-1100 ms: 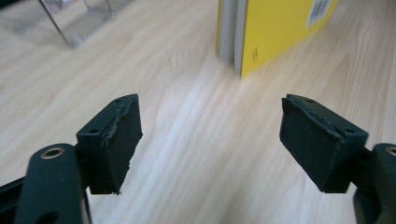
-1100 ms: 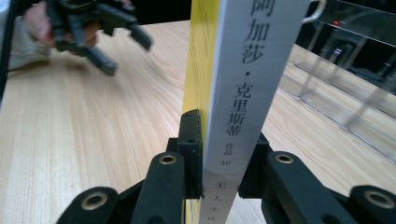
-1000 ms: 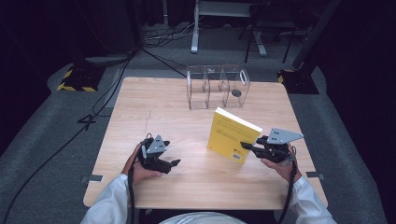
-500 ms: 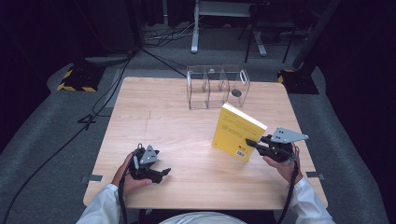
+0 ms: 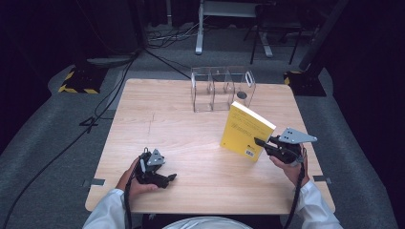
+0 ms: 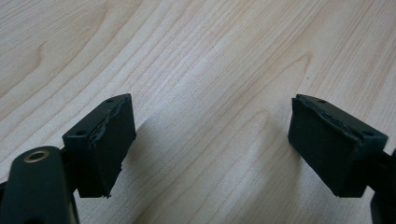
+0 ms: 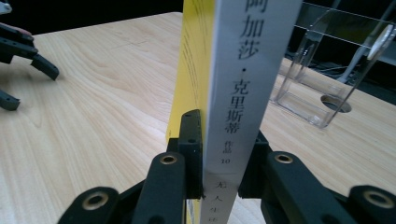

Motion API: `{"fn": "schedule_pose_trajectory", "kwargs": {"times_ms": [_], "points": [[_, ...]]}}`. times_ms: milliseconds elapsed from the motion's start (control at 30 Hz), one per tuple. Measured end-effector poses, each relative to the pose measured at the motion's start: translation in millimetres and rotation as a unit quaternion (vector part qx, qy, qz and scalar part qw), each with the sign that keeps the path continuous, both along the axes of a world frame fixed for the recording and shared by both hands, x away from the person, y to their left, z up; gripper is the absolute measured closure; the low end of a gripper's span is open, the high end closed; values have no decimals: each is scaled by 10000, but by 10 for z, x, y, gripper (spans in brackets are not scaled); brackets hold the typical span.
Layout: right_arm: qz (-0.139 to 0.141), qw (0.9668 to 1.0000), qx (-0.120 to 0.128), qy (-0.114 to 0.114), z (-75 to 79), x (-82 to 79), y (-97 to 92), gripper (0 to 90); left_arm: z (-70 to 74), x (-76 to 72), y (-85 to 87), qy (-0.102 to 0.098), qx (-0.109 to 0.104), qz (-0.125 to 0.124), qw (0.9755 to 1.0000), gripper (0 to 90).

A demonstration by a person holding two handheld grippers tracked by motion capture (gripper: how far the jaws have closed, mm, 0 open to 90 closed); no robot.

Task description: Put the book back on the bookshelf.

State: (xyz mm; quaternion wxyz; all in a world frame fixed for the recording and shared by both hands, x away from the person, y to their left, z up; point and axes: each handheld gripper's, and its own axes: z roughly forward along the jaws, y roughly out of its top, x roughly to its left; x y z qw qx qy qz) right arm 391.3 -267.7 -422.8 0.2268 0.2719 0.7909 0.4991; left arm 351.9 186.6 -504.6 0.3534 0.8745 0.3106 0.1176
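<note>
Book held upright over the tabletop's right side, a little farther from the near edge than a second ago.

Near the near-left edge, the left gripper [image 5: 165, 179] has sunk toward the wood, its jaws wide apart and empty. Toward the right edge, the right gripper [image 5: 260, 142] clamps the yellow book [image 5: 247, 132] by its white spine, both pads pressing it. The book has been carried slightly toward the clear acrylic organizer [image 5: 222, 88], which stands unmoved at the far edge.

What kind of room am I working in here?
Likely a lab or recording studio: a lone wooden table on grey carpet, dark surroundings, cables trailing across the floor, and hazard-striped bases behind.
</note>
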Motion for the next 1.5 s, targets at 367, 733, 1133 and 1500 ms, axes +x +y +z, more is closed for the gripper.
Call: {"fn": "schedule_pose_trajectory", "kwargs": {"times_ms": [367,733,1133,1500], "points": [[-383,9991,34,-166,45,47,-45,762,1,9,-10,13,3,21,10000,152],[-648,9976,81,-245,61,131,-58,762,1,9,-10,15,2,21,10000,153],[-922,9952,158,-291,98,208,-130,762,0,11,-10,15,1,18,10000,152],[-1101,9928,330,-336,218,328,-189,762,0,13,-10,24,-11,6,10000,152]]}}
